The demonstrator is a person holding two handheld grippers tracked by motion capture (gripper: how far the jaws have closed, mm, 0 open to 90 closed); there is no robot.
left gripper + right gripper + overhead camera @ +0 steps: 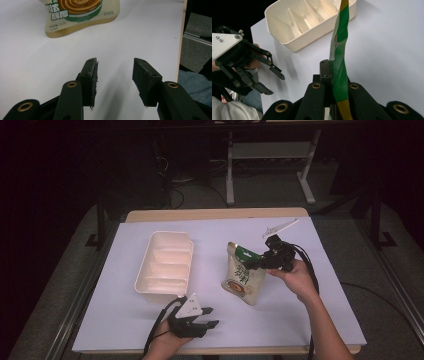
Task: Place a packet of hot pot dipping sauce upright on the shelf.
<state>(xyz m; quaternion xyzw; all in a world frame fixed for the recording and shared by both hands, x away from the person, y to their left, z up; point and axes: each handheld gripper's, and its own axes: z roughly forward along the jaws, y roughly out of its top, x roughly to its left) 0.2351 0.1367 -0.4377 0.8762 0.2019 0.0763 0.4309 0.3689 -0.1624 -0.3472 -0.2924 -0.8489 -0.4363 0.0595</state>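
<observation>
I have the right gripper [256, 261] clamped on the top edge of the pouch [243, 279], holding it upright just above the worktop [310, 320], the left gripper [202, 318] apart and empty, and next I judge it goes into the divided tray [165, 265].

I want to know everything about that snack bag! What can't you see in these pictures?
- Pouch top: cut off by the frame's upper edge in the left gripper view.
- Pouch print: too small to read in the high view.
- Pouch faces: edge-on in the right gripper view, where the right gripper clamps its green top.
- Tray far end: cut off by that view's upper edge.
</observation>
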